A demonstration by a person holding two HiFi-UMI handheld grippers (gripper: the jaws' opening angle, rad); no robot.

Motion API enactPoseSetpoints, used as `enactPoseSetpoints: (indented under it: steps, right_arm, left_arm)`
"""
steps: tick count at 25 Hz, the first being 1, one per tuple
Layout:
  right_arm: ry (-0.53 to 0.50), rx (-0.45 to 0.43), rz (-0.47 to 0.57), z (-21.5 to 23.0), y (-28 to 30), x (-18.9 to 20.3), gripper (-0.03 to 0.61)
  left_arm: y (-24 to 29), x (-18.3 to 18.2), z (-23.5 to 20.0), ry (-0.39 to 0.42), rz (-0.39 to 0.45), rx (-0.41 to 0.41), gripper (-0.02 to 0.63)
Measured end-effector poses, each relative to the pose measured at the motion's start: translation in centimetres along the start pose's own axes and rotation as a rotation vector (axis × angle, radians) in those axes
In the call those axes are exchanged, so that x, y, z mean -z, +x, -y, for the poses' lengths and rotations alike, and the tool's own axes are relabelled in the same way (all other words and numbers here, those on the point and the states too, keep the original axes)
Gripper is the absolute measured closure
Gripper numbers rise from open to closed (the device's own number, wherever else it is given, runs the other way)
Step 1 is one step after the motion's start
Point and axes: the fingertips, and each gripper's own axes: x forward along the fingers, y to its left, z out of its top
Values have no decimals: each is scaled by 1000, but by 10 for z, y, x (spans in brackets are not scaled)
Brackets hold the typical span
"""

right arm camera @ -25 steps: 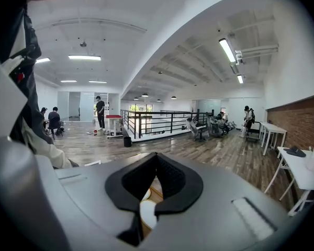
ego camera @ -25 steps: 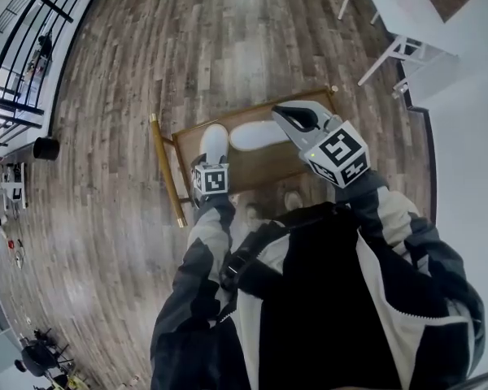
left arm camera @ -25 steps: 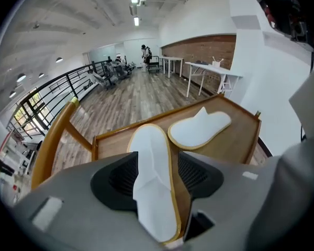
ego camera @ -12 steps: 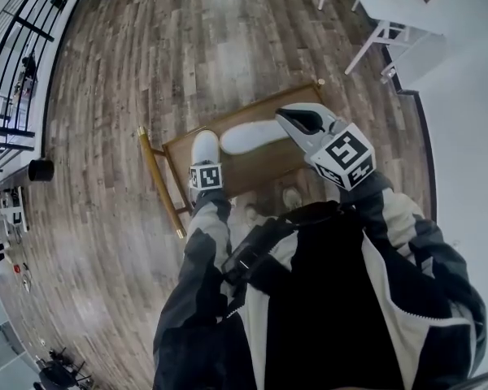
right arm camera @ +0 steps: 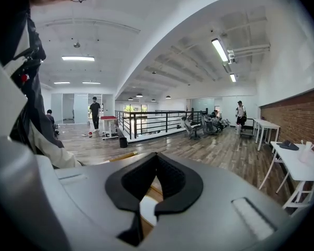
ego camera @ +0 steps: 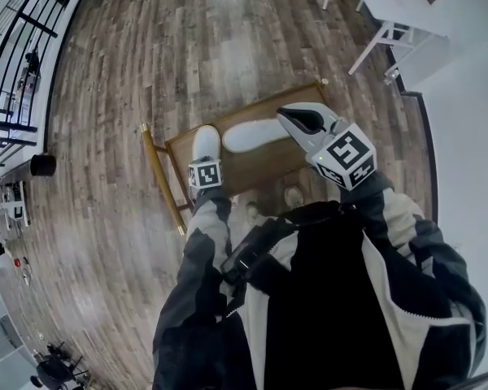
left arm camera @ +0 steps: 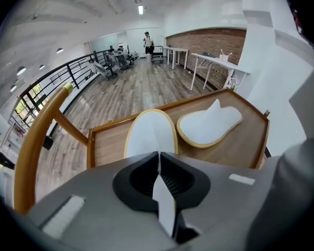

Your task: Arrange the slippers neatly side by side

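Left tool (left arm camera: pixel 158 158) clenched on the near edge of the left slipper (left arm camera: pixel 149 132); its jaws have just been closing, and a thin white fold of that slipper stands between them. Left arm (ego camera: pixel 203 242) reaches forward from the body, with the tool tipped steeply downward. Left slipper lies on the wooden surface (left arm camera: pixel 107 145), lengthwise away from the person, on the side nearer the handle rail (left arm camera: pixel 34 140). Second slipper (left arm camera: pixel 209 124) lies just beside it, not touching, turned crosswise; the pair is not parallel. Right tool (right arm camera: pixel 156 156) clenched and empty, jaws together. Right arm (ego camera: pixel 390 210) is raised, holding its tool nearly level over the surface's right part, above the second slipper's end.
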Motion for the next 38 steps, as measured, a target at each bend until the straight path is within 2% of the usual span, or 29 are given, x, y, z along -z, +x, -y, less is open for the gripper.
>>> enactPoseSetpoints:
  steps: [3,7,13,19,23,31,38]
  right_arm:
    - [3,-12,9,-1,2,-2,575]
    - [-4,-45,26,-9,7,-6,575]
    - [-27,-121,55,-26,18,-12,575]
    - [-39,-190,66,-42,30,-13,575]
    - [-42,-234,72,-53,38,-10,575]
    - [-22,-293,60,-65,60,-9,575]
    - [-47,-313,44,-78,69,-9,575]
  left_arm:
    - [-12,-10,-2,-35,47,-8,588]
    - [-36,-29,-5,-103,159,4,588]
    - [-98,-50,-11,-213,315,-2,588]
    - [-163,-59,-12,-297,491,-11,588]
    - [-190,-55,-8,-338,572,-13,588]
    - [-216,-50,-10,-334,598,-37,588]
    - [-195,-28,-29,-402,553,-40,588]
